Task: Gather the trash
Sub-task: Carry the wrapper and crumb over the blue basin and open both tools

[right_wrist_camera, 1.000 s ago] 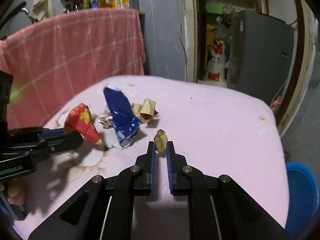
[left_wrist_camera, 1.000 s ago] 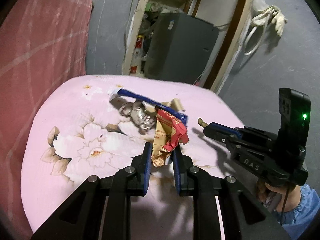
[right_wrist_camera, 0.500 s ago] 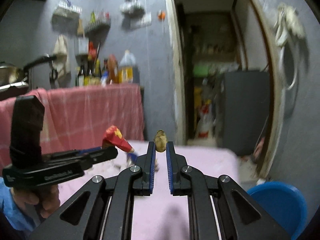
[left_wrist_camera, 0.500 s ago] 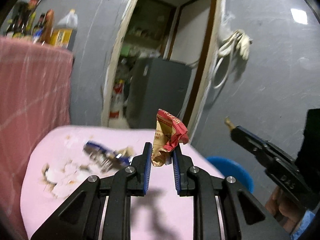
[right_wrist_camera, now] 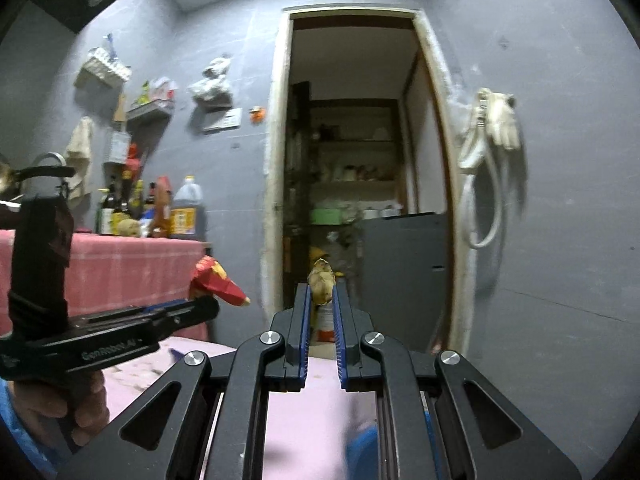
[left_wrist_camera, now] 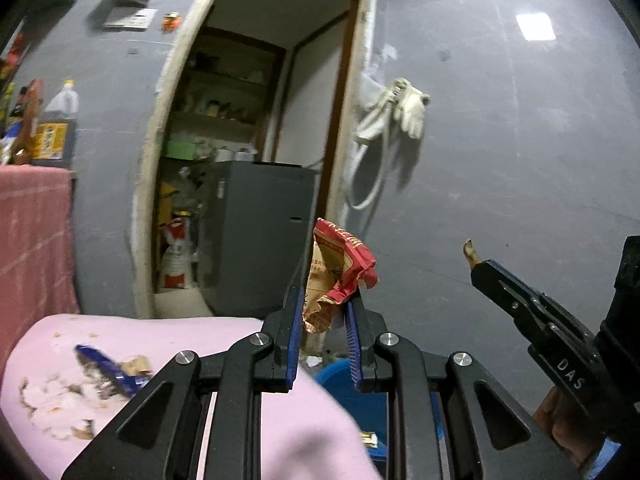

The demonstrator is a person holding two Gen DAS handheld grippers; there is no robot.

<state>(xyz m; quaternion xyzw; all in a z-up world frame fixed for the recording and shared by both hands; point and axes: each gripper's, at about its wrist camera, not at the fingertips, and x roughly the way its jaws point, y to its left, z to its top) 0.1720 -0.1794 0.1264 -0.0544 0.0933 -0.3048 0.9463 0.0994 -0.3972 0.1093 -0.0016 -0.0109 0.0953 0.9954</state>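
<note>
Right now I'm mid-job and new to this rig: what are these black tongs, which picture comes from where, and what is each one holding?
They are hand-held two-finger grippers, each with a fisheye camera looking along its fingers. In the left wrist view, the left gripper is shut on a crumpled red snack wrapper. In the right wrist view, the right gripper pinches a small tan scrap. A blue foil wrapper lies on the pink floral tablecloth. A blue plastic bin sits below.
</note>
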